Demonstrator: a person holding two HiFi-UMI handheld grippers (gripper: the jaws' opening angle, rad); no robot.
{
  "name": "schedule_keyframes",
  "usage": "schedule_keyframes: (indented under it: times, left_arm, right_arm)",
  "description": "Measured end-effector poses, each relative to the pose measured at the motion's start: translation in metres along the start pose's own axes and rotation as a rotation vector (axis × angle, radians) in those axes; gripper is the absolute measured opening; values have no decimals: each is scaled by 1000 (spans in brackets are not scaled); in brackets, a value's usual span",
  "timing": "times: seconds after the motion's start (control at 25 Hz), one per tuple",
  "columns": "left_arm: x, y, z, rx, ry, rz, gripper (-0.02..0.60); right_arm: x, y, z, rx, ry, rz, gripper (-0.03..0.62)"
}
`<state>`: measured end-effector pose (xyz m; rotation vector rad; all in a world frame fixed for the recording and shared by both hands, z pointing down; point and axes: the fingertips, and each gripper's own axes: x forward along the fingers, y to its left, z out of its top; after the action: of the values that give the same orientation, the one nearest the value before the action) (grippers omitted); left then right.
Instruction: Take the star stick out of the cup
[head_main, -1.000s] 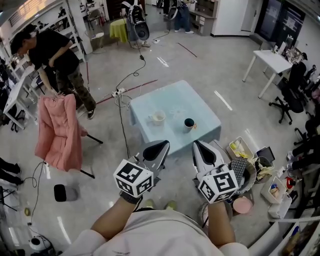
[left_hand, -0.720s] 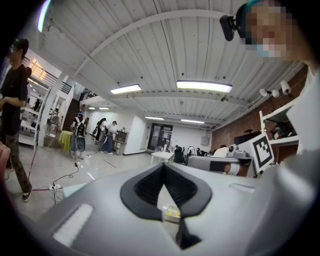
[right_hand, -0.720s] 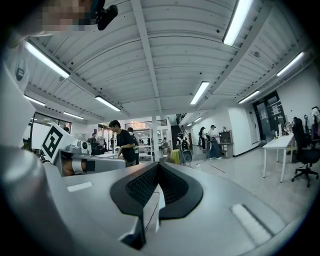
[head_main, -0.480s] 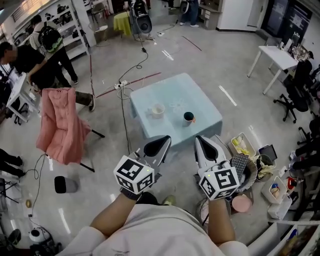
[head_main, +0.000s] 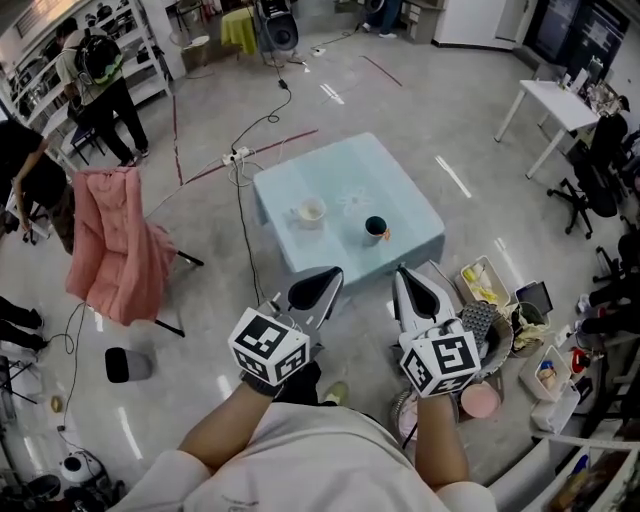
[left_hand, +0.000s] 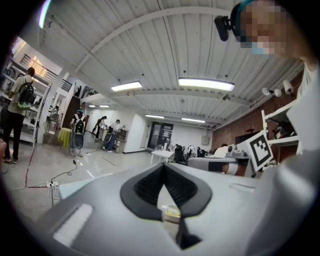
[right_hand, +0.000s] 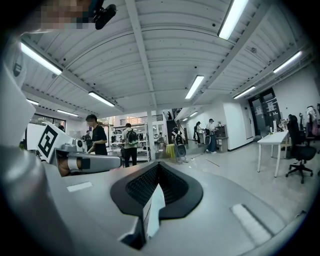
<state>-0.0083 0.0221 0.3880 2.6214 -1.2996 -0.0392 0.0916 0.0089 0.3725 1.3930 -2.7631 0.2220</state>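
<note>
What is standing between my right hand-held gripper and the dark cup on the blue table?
Nothing visible. The right hand-held gripper is held short of the blue table, the tabletop before the dark cup is bare, and the white cup stands off to its left.

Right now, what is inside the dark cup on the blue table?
A small orange bit shows at the right rim of the dark cup, probably part of the stick. From this far the inside looks only dark, so anything deeper is hidden by the cup's wall.
</note>
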Motion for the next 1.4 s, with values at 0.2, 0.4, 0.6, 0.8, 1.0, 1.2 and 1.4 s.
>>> schedule_keyframes:
  times: [0.2,0.4,0.6,0.8,1.0,1.2,1.4]
  left_arm:
    - [21,27,-8,-2,11,-20,6]
    - [50,58,-18,-10,28,-69,6]
    - [80,98,-27,-19,58,-124,6]
    - [105,127,-39,-16,92,-199,6]
    - [128,142,-57,-16,126,-256,6]
    - [152,148,-74,-23,164,-278,6]
    - [179,155,-91,-24,184,-270,6]
  right_arm:
    - [30,-10,-13,-5,47,-28,11]
    - [69,-24,-28,-9,100,-68,12]
    - [115,-38,-45,0,158,-113,14]
    - [146,-57,-69,27,222,-201,15]
    - [159,-75,-98,51,289,-269,18]
    - [169,-105,-131,66,373,-300,55]
    - [182,-141,-177,79,474,-298,72]
